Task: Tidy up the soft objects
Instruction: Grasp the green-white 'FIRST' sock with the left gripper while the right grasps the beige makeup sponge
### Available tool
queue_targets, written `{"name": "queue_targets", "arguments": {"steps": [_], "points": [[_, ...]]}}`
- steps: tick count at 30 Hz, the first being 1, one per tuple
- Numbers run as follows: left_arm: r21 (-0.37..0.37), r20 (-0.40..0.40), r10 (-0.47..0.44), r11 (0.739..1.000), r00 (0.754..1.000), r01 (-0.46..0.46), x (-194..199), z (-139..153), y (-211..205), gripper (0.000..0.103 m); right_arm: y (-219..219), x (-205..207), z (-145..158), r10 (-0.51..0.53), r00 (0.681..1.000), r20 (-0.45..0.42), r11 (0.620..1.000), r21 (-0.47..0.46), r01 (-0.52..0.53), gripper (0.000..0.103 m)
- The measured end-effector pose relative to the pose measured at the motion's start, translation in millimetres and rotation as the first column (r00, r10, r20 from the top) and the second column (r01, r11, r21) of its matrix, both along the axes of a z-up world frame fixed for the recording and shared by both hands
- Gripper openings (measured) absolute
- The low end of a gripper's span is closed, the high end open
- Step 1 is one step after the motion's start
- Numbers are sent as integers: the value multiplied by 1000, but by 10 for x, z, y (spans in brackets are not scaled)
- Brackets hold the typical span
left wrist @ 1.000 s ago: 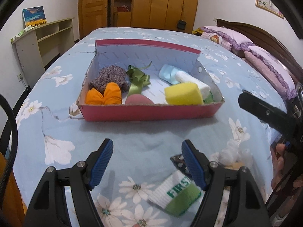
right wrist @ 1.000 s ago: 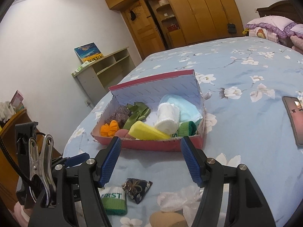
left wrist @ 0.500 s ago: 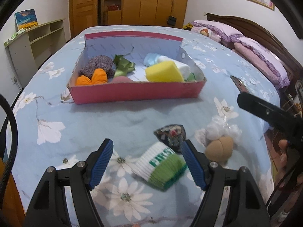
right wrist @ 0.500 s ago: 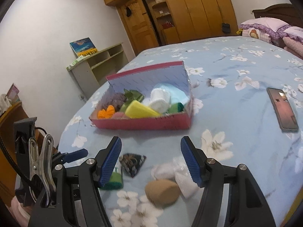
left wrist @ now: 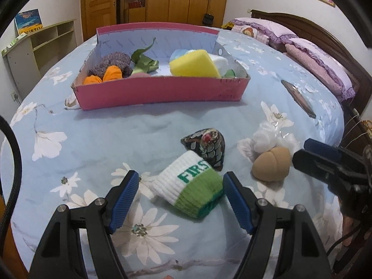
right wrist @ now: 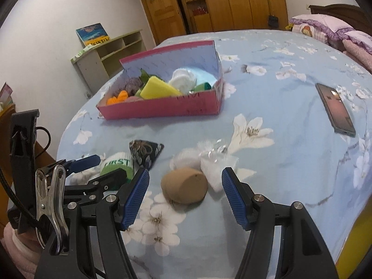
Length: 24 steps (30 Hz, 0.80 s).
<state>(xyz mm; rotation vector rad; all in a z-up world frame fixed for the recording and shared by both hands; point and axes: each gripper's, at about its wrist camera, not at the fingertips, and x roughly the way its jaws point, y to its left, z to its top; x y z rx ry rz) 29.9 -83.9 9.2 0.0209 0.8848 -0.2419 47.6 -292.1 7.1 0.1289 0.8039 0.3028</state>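
Note:
A pink box (left wrist: 160, 90) on the bed holds a yellow sponge (left wrist: 194, 64), orange bow (left wrist: 102, 76), purple knit, green ribbon and white rolls. My left gripper (left wrist: 180, 197) is open, its blue pads on either side of a white-and-green "FIRST" sock (left wrist: 189, 189). Behind the sock lie a dark patterned pouch (left wrist: 207, 146), a tan soft ball (left wrist: 270, 166) and a white fluffy bundle (left wrist: 267, 137). My right gripper (right wrist: 184, 196) is open around the tan ball (right wrist: 183, 188), with the white bundle (right wrist: 209, 160), pouch (right wrist: 144, 152) and sock (right wrist: 117, 165) nearby. The box also shows in the right wrist view (right wrist: 162, 110).
A phone (right wrist: 334, 108) lies on the blue floral bedspread at the right. Pillows (left wrist: 318, 60) and a headboard are at the far right. A shelf unit (left wrist: 39, 44) stands left of the bed, wardrobes behind. The bed edge is close below both grippers.
Both grippers have pulled back from the box and dropped lower. The left now straddles the sock; the right now straddles the tan ball. Both stay open.

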Motion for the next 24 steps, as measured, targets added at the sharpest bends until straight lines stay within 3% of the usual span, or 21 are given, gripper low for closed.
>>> {"name": "queue_targets", "arguments": {"steps": [7, 17, 19, 24], "points": [[-23, -39, -6, 1000, 999, 5, 48, -108, -8, 78, 114, 33, -129, 27, 998, -58, 999, -42, -30, 66], [-54, -67, 4, 998, 998, -8, 101, -174, 11, 79, 116, 187, -356, 31, 986, -165, 1000, 6, -30, 66], [-64, -63, -1, 998, 998, -3, 96, -159, 12, 75, 98, 214, -395, 26, 983, -183, 1000, 19, -23, 66], [-80, -52, -37, 996, 998, 33, 54, -120, -20, 54, 49, 249, -454, 21, 979, -204, 999, 54, -10, 66]]}}
